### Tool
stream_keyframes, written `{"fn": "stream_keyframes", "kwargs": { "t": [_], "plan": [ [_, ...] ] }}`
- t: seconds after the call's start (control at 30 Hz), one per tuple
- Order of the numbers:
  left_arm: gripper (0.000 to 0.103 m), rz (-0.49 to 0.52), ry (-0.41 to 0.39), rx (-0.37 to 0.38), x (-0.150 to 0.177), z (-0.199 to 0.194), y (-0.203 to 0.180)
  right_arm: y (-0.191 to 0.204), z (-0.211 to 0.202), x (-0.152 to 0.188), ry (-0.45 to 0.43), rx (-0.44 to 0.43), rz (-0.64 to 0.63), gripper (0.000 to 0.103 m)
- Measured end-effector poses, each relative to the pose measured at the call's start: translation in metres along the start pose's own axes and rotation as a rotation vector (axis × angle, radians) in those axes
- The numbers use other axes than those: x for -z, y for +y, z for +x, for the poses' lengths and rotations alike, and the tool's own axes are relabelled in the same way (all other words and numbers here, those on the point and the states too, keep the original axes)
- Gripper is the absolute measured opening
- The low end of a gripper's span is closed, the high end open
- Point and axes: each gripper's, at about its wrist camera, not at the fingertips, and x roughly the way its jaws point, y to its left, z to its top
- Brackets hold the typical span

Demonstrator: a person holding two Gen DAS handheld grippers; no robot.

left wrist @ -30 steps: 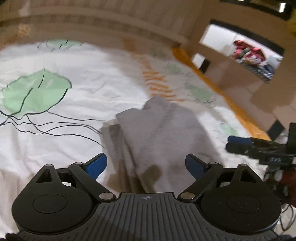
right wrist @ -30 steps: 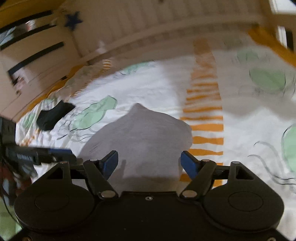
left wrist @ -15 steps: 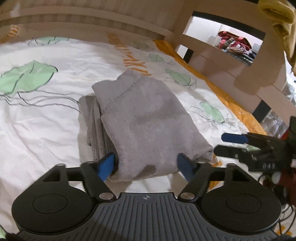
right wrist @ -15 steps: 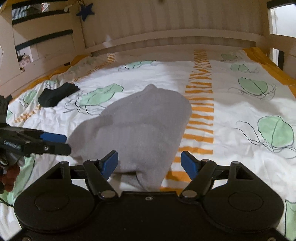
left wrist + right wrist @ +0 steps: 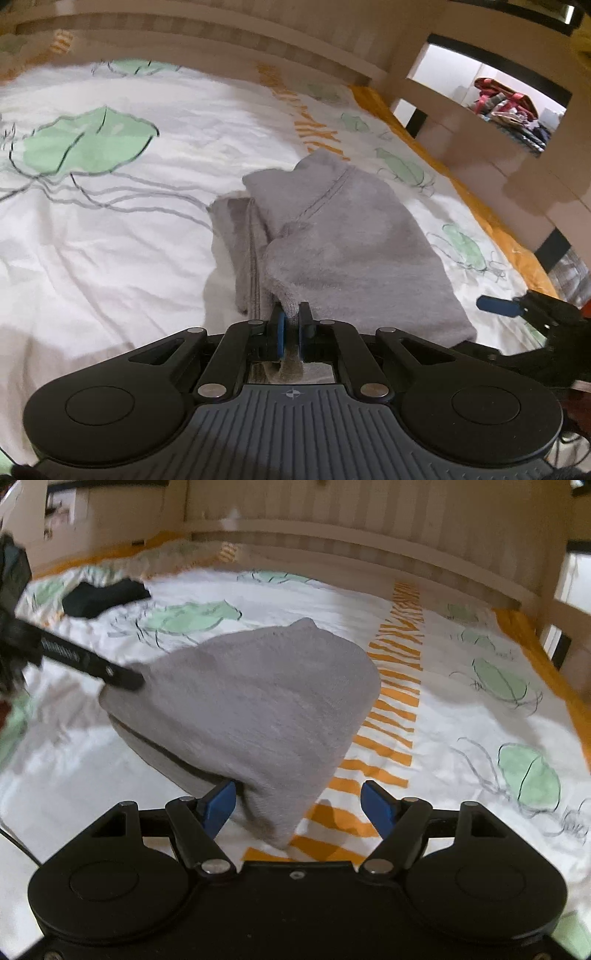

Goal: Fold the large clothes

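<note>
A grey fleece garment (image 5: 343, 240), folded into a thick bundle, lies on the white bedsheet (image 5: 110, 240). My left gripper (image 5: 291, 325) is shut on the garment's near corner; grey cloth is pinched between the blue pads. In the right wrist view the garment (image 5: 258, 698) lies ahead, its near corner hanging between the open fingers of my right gripper (image 5: 299, 801), which holds nothing. The left gripper (image 5: 122, 677) shows there at the garment's left edge. The right gripper (image 5: 498, 306) shows at the right of the left wrist view.
The sheet has green leaf prints and an orange striped band (image 5: 391, 686). A black garment (image 5: 103, 596) lies at the far left. A wooden bed rail (image 5: 369, 550) runs along the far side, wooden frame and shelves (image 5: 498, 110) at the right.
My left gripper has closed from open onto the garment's near corner. The right gripper has moved closer to the garment, its fingers still open around the near corner.
</note>
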Motion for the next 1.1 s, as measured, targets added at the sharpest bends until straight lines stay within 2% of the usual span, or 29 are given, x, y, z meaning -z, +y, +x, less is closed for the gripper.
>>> {"fn": "stream_keyframes", "kwargs": {
  "t": [0.1, 0.2, 0.27, 0.33, 0.43, 0.5, 0.57, 0.63, 0.7, 0.77, 0.83, 0.87, 0.9, 1.0, 1.07, 1.1],
  "plan": [
    [0.007, -0.012, 0.02, 0.0, 0.007, 0.005, 0.001, -0.005, 0.022, 0.009, 0.079, 0.053, -0.027, 0.084],
    [0.007, -0.033, 0.018, 0.006, 0.01, 0.005, 0.006, -0.019, 0.024, 0.018, 0.128, 0.005, 0.107, 0.084],
    [0.008, -0.051, 0.017, 0.009, 0.01, 0.004, 0.008, -0.021, 0.016, 0.019, 0.136, 0.0, 0.114, 0.084],
    [0.008, -0.057, 0.015, 0.014, 0.01, 0.001, 0.009, -0.022, 0.002, 0.018, 0.114, -0.032, 0.123, 0.084],
    [0.009, -0.036, 0.014, 0.007, 0.011, -0.001, 0.006, -0.033, -0.022, 0.013, 0.001, -0.133, 0.235, 0.085],
    [0.009, -0.036, 0.013, 0.003, 0.012, -0.001, 0.004, -0.039, -0.026, 0.007, -0.054, -0.129, 0.292, 0.085],
    [0.009, -0.048, 0.009, 0.003, 0.013, -0.001, 0.005, -0.041, -0.016, 0.003, -0.065, -0.084, 0.313, 0.085],
    [0.009, -0.057, 0.006, 0.003, 0.013, -0.001, 0.005, -0.037, 0.004, 0.003, -0.025, -0.063, 0.309, 0.085],
    [0.009, -0.058, 0.01, -0.002, 0.015, -0.001, 0.005, -0.027, 0.031, 0.012, 0.068, -0.089, 0.286, 0.085],
    [0.01, -0.052, 0.01, 0.0, 0.015, -0.005, 0.004, -0.016, 0.033, 0.017, 0.073, -0.115, 0.287, 0.084],
    [0.021, -0.023, -0.009, -0.026, 0.014, -0.013, -0.001, -0.013, 0.024, 0.012, 0.055, -0.121, 0.288, 0.084],
    [0.034, 0.004, -0.031, -0.048, 0.013, -0.019, -0.005, -0.014, 0.018, 0.01, 0.032, -0.131, 0.302, 0.084],
    [0.043, 0.035, -0.062, -0.062, 0.011, -0.024, -0.01, -0.016, 0.012, 0.007, 0.007, -0.135, 0.311, 0.084],
    [0.052, 0.118, -0.142, -0.09, 0.003, -0.034, -0.027, -0.021, 0.001, -0.004, -0.083, -0.117, 0.321, 0.085],
    [0.061, 0.158, -0.159, -0.109, -0.005, -0.03, -0.036, -0.028, 0.008, -0.013, -0.125, -0.092, 0.331, 0.085],
    [0.062, 0.171, -0.16, -0.119, -0.01, -0.024, -0.04, -0.032, 0.012, -0.016, -0.136, -0.074, 0.345, 0.085]
  ]
}}
